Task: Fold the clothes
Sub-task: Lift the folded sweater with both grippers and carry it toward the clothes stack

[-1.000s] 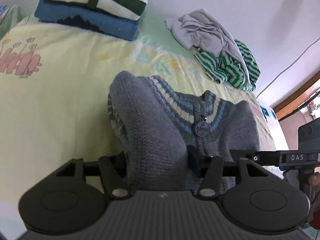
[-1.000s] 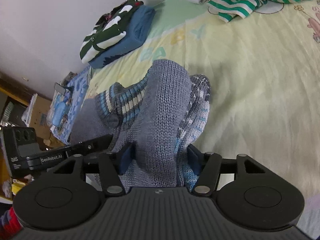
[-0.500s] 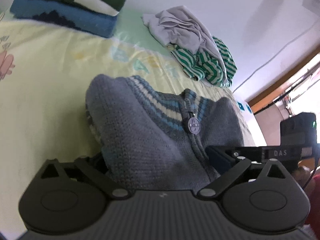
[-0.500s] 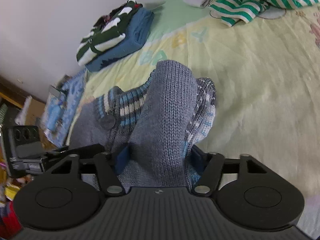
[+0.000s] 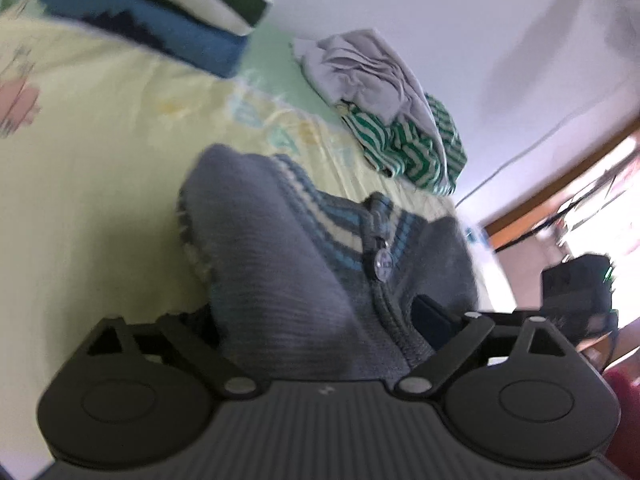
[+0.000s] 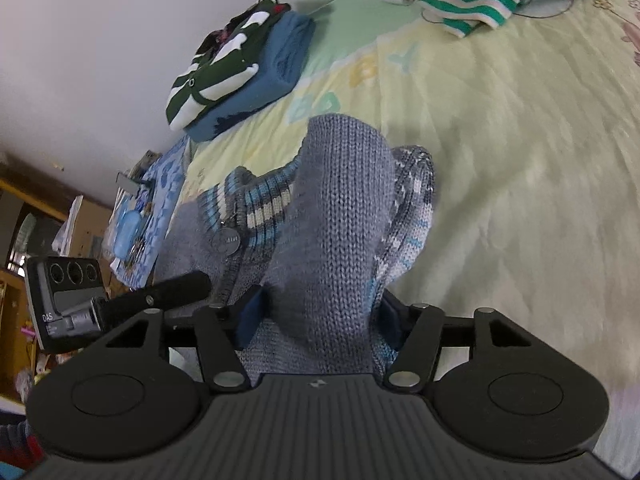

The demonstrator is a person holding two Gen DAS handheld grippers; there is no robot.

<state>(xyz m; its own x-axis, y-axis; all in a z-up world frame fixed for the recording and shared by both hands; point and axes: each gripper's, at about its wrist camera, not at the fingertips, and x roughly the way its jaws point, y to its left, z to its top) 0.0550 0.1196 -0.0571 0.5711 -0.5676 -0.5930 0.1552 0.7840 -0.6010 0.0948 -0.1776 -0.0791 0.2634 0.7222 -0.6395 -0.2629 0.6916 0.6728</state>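
A grey knitted sweater (image 5: 280,272) with blue and cream collar stripes and a round zip pull lies bunched on the yellow bed sheet (image 5: 100,160). My left gripper (image 5: 316,320) stands open and wide. The sweater's fold lies between its fingers, and the right pad (image 5: 432,316) stands clear of the knit. In the right wrist view the same sweater (image 6: 340,208) rises as a thick fold. My right gripper (image 6: 320,312) is shut on that fold, its blue pads (image 6: 252,312) pressing both sides while the jaws are opening a little. The left gripper's finger (image 6: 172,292) shows beside it.
A stack of folded clothes (image 5: 160,12), green-and-white on blue, sits by the wall (image 6: 240,68). A loose pile of a grey garment and a green striped one (image 5: 400,120) lies farther along the bed (image 6: 480,0). Cluttered shelves (image 6: 80,220) stand beyond the bed's edge.
My left gripper's jaws have spread wide and let go of the sweater fold, and its view has swung a little. The right gripper keeps its hold in the same place.
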